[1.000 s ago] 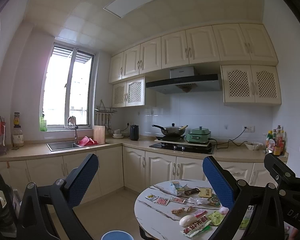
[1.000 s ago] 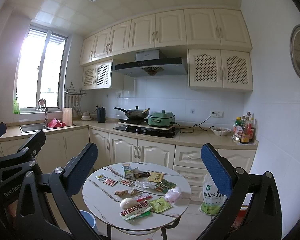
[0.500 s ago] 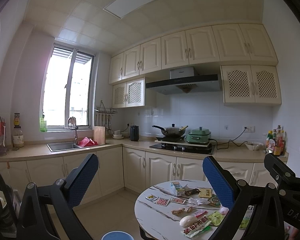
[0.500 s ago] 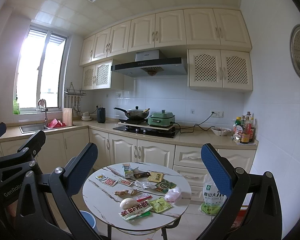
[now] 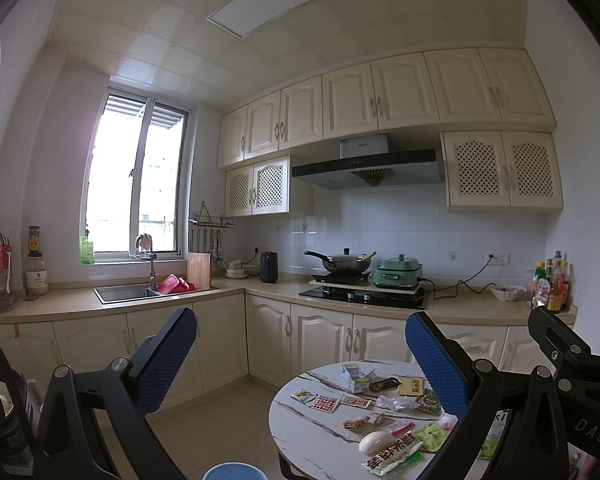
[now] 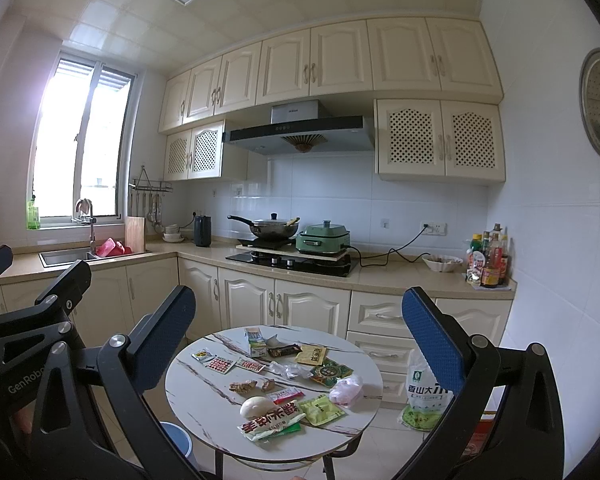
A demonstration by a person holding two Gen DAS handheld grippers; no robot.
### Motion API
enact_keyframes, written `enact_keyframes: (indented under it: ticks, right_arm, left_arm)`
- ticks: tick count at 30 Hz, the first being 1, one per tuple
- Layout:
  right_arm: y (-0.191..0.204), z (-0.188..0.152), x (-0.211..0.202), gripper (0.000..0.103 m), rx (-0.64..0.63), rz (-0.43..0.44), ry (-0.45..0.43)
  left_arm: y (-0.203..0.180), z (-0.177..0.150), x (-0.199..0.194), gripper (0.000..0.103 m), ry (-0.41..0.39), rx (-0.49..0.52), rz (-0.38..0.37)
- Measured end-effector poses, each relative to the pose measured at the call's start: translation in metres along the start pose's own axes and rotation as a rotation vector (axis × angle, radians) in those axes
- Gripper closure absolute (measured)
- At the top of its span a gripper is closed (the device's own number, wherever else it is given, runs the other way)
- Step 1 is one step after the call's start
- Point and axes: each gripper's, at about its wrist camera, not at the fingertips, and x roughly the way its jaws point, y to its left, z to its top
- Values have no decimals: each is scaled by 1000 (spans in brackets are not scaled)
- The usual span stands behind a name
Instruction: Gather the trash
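A round white marble-look table (image 6: pixel 204 408) (image 5: pixel 300 432) carries several pieces of trash: a small milk carton (image 6: pixel 255 342), flat snack wrappers (image 6: pixel 271 426), a crumpled clear plastic (image 6: pixel 288 370), a pink bag (image 6: pixel 346 390) and a white bun-like lump (image 6: pixel 256 406). A blue bin (image 5: pixel 234 471) (image 6: pixel 176 438) stands on the floor left of the table. My left gripper (image 5: pixel 300 354) and right gripper (image 6: pixel 298 330) are both open and empty, held well back from the table and above it.
An L-shaped counter runs behind, with a sink (image 5: pixel 126 292), a hob with a wok (image 5: pixel 346 262) and a green cooker (image 5: pixel 398 274). Sauce bottles (image 6: pixel 490 260) stand at the counter's right end. A rice bag (image 6: pixel 424 396) leans on the floor right of the table.
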Motion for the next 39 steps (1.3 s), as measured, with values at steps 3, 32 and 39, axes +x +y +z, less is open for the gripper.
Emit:
enact_keyframes:
  ticks: [3, 32, 39]
  right_arm:
    - [0, 0, 0, 0, 0, 0, 0]
    - [-6, 1, 11, 0, 1, -7, 14]
    - [-12, -8, 19, 0, 9, -15, 35]
  left_arm:
    - [0, 0, 0, 1, 0, 0, 0]
    - [-5, 0, 7, 1, 11, 18, -7]
    - [-9, -7, 22, 1, 31, 41, -15]
